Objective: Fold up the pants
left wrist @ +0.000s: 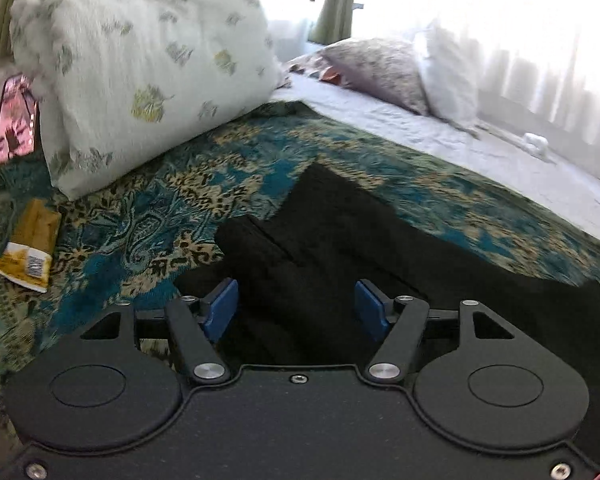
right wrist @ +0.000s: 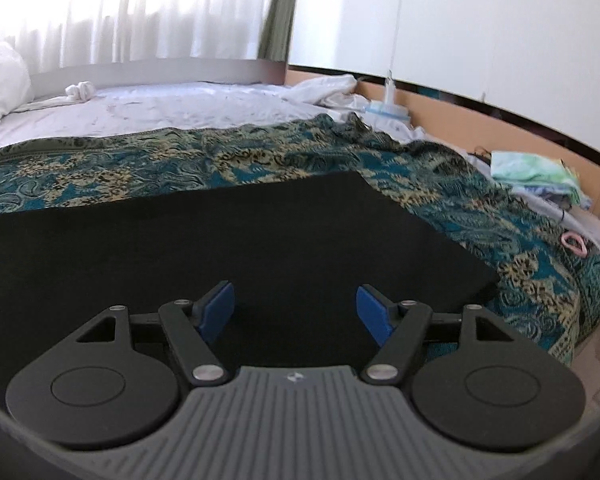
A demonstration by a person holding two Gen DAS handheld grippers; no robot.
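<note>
Black pants (left wrist: 340, 232) lie on a teal and gold patterned bedspread (left wrist: 148, 216). In the left wrist view they show stepped folded edges at their left end. My left gripper (left wrist: 296, 304) is open and empty, just above the dark cloth. In the right wrist view the pants (right wrist: 236, 232) form a flat black slab with a straight far edge and a right corner. My right gripper (right wrist: 296, 306) is open and empty, over the near part of the pants.
A large white leaf-print pillow (left wrist: 148, 64) lies at the bedspread's (right wrist: 500, 208) far left. A yellow packet (left wrist: 30, 252) lies at left. A white sheet (left wrist: 460, 140) and pillows (left wrist: 384, 68) lie beyond. A cloth pile (right wrist: 540, 176) sits at the right bed edge.
</note>
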